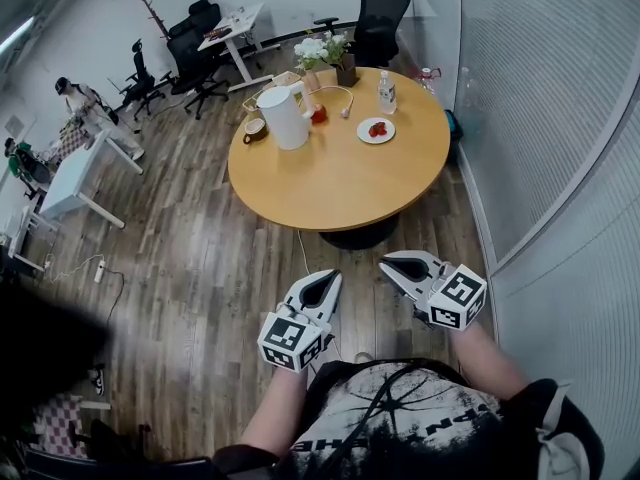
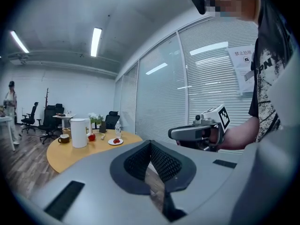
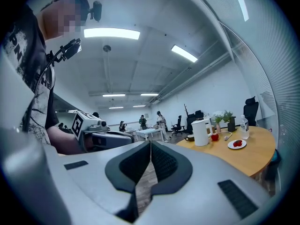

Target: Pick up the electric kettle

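1. Upright on the round wooden table (image 1: 340, 193), at about ten o'clock of its top and near the edge: the white kettle (image 1: 285, 115).
2. Just beside the kettle at its nine o'clock, a brown cup (image 1: 254, 128); at its three o'clock, a small red thing (image 1: 318, 114).
3. At about two o'clock of the tabletop a plate (image 1: 376, 130) with red food, at one a bottle (image 1: 386, 92), at twelve some flowers (image 1: 322, 50).
4. Off the table's six o'clock edge, well apart from the kettle, the left gripper (image 1: 328, 280) — jaws pressed together, nothing between them.
5. At its three o'clock, the right gripper (image 1: 392, 264) — jaws likewise closed tight and empty.
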Demonstrator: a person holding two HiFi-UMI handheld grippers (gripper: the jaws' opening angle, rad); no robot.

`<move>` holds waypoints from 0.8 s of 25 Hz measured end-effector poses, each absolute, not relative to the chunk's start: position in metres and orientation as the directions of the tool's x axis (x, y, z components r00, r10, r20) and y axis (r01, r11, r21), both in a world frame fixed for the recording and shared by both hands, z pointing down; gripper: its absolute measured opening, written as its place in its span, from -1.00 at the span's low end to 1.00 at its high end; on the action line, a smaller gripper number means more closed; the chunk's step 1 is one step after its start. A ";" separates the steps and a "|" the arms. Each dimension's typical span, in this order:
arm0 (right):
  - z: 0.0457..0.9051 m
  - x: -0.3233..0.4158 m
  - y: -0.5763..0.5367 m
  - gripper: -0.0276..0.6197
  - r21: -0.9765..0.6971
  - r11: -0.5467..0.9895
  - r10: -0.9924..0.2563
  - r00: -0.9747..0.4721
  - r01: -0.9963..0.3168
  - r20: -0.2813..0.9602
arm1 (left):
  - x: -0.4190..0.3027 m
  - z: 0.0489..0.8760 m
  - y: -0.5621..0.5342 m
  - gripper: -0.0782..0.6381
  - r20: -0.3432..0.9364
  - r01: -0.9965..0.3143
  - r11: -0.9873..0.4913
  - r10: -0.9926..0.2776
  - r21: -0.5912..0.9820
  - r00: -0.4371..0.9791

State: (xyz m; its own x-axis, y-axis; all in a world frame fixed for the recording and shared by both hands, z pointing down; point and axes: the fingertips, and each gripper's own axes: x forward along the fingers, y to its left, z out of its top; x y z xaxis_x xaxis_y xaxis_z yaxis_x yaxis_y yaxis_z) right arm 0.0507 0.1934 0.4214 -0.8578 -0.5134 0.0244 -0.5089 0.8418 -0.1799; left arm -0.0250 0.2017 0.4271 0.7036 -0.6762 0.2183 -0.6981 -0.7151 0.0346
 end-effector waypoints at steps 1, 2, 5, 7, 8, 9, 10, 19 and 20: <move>0.422 0.045 0.189 -0.85 -0.178 0.841 -0.515 -0.857 -0.511 0.028 | -0.030 0.428 0.196 -0.78 0.218 -0.695 -0.718 -0.672 0.039 0.707; 0.422 0.039 0.185 -0.85 -0.176 0.840 -0.516 -0.856 -0.513 0.033 | -0.035 0.428 0.191 -0.78 0.217 -0.691 -0.721 -0.668 0.044 0.712; 0.424 0.023 0.175 -0.85 -0.172 0.837 -0.520 -0.853 -0.520 0.048 | -0.049 0.430 0.179 -0.78 0.214 -0.679 -0.732 -0.656 0.056 0.724; 0.424 0.013 0.168 -0.84 -0.174 0.833 -0.525 -0.849 -0.526 0.054 | -0.058 0.431 0.172 -0.78 0.213 -0.671 -0.739 -0.648 0.061 0.732; 0.424 0.009 0.165 -0.85 -0.175 0.830 -0.529 -0.847 -0.530 0.056 | -0.062 0.431 0.169 -0.78 0.214 -0.668 -0.742 -0.643 0.064 0.735; 0.425 0.005 0.161 -0.85 -0.177 0.827 -0.533 -0.844 -0.534 0.057 | -0.066 0.433 0.166 -0.78 0.214 -0.665 -0.744 -0.640 0.067 0.738; 0.425 0.001 0.158 -0.84 -0.179 0.824 -0.536 -0.842 -0.537 0.058 | -0.071 0.434 0.163 -0.78 0.213 -0.663 -0.745 -0.638 0.070 0.740; 0.438 -0.029 0.139 -0.84 -0.143 0.818 -0.549 -0.831 -0.556 0.093 | -0.103 0.450 0.151 -0.78 0.212 -0.654 -0.750 -0.626 0.100 0.751; 0.439 -0.031 0.139 -0.84 -0.145 0.818 -0.548 -0.831 -0.557 0.098 | -0.106 0.451 0.151 -0.78 0.211 -0.655 -0.749 -0.627 0.106 0.750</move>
State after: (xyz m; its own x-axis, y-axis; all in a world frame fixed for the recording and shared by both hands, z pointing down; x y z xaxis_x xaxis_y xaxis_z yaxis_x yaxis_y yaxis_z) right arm -0.0315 0.1387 0.4390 -0.8305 -0.5483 0.0981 -0.5570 0.8177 -0.1452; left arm -0.1058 0.1511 0.4515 0.7504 -0.6265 0.2105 -0.6546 -0.7485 0.1058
